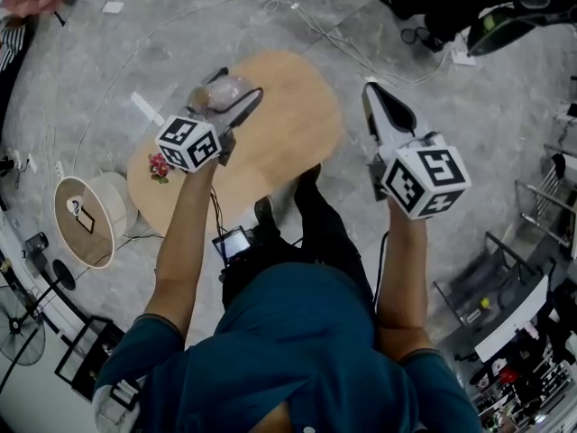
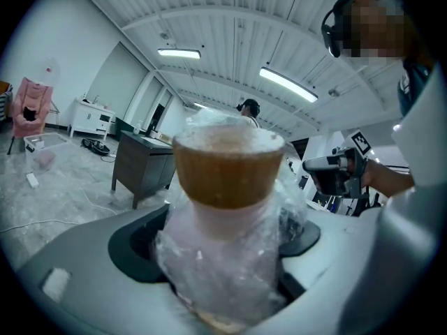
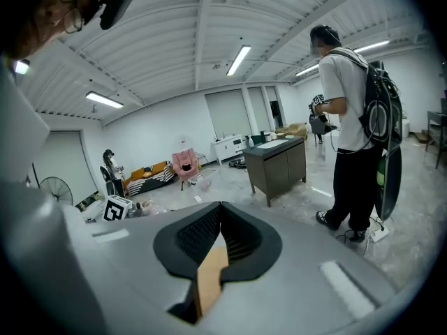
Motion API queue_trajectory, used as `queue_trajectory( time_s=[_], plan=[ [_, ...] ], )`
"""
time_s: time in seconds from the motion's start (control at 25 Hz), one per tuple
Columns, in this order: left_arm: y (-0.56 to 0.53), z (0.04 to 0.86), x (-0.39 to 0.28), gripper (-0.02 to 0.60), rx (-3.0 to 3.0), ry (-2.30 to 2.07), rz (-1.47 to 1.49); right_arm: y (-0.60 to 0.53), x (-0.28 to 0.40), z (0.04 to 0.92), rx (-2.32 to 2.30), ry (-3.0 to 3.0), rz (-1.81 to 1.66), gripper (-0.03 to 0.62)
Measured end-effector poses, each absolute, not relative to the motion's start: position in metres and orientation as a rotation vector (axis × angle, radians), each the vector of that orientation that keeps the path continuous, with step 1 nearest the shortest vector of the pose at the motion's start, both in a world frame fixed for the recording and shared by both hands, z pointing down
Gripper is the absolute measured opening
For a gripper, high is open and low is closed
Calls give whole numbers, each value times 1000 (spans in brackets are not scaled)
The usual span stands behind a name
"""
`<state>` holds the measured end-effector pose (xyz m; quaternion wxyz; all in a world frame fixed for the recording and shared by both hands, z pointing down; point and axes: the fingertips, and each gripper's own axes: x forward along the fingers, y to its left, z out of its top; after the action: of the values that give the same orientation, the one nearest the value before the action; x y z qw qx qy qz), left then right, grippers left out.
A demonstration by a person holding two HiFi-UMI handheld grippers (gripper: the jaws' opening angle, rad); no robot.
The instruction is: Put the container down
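Teal shirt (image 1: 297,350); marker-cubed left tongs (image 1: 239,88), right tongs (image 1: 369,88)

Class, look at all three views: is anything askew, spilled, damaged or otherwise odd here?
Nothing is spilled or broken. One oddity: the container clamped in the left gripper is swathed in crumpled clear film bunching against the fingers. The right gripper is shut, empty.

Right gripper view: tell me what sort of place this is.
Probably a big open workshop or lab hall, not a home: a ribbed ceiling with strip lights, a bare grey floor, and another person standing by a dark cabinet with a backpack on.
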<state>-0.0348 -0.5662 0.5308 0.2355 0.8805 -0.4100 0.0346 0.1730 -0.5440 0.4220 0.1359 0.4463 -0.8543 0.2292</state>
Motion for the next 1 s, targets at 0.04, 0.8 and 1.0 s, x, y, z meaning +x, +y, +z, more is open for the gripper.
queue_trajectory(
  time_s=[0.04,0.8,1.0],
  plan=[
    [-567,539,-33,411,2407,-1122,109,-545,175,427,1294,-2467,674,9],
    [-586,700,-5,411,2224,-1113,292,-551,199,508,1276,-2375,806,9],
    [-588,737,-2,411,2193,-1111,325,-553,201,527,1252,-2360,828,9]
  ],
)
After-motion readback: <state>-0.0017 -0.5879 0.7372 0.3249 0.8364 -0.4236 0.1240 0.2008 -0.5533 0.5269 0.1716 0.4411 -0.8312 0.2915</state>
